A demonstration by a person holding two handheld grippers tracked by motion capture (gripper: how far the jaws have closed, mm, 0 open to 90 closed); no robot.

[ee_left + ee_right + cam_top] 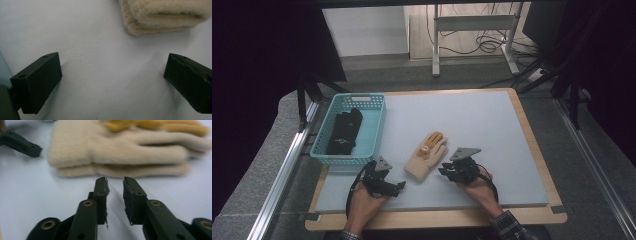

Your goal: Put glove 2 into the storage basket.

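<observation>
A pair of cream knitted gloves [427, 155] with orange palm patches lies stacked on the pale grey mat [472, 120], fingers pointing away from me. My left gripper [401, 186] rests low on the mat just left of the cuff, its jaws wide apart with bare mat between them [112, 80]; the cuff [162, 17] lies beyond them. My right gripper [443, 170] sits just right of the cuff. Its jaws [115, 185] stand a narrow gap apart with nothing between them, short of the gloves' [120, 152] side edge.
A teal plastic basket [377, 125] stands at the mat's far left with black gloves [344, 131] inside. The mat lies on a wooden board [532, 145]. Table legs and cables are on the floor beyond.
</observation>
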